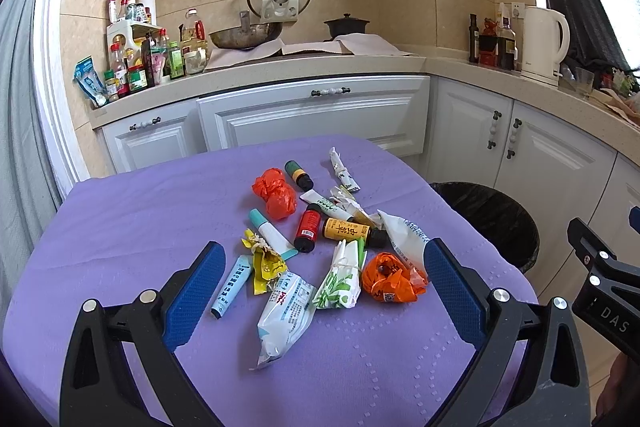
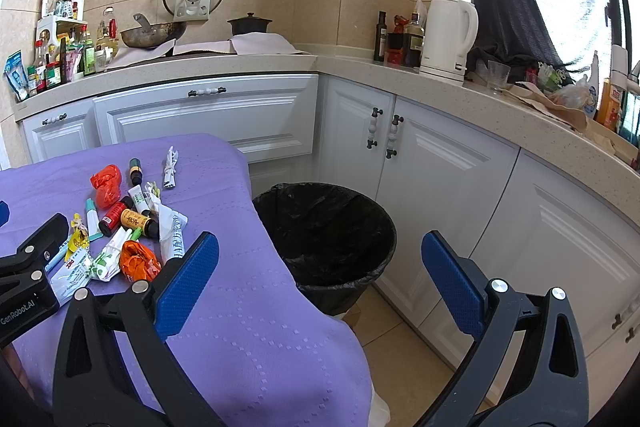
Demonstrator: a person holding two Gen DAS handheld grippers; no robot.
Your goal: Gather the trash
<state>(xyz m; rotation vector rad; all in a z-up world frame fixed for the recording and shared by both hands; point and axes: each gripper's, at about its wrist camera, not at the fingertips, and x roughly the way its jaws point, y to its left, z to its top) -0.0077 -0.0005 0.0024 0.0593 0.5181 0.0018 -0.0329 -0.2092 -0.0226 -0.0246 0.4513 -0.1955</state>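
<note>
A pile of trash lies on the purple tablecloth [image 1: 120, 227]: an orange bag [image 1: 275, 191], a crumpled orange wrapper [image 1: 390, 279], a red bottle [image 1: 308, 230], a yellow-labelled bottle [image 1: 346, 229], a light blue tube [image 1: 231, 287], white packets [image 1: 286, 311] and a green-white wrapper [image 1: 340, 277]. My left gripper [image 1: 324, 259] hangs open above the near side of the pile, holding nothing. My right gripper [image 2: 320, 247] is open and empty off the table's right edge, over the black-lined bin [image 2: 326, 235]. The same pile [image 2: 124, 223] shows at left in the right wrist view.
White kitchen cabinets [image 2: 440, 167] wrap around behind the bin. The counter holds a white kettle [image 2: 448, 39], bottles [image 1: 136, 63], a wok [image 1: 244, 35] and a dark pot [image 1: 346, 25]. The bin [image 1: 496, 219] stands on the tiled floor [image 2: 400, 347] right of the table.
</note>
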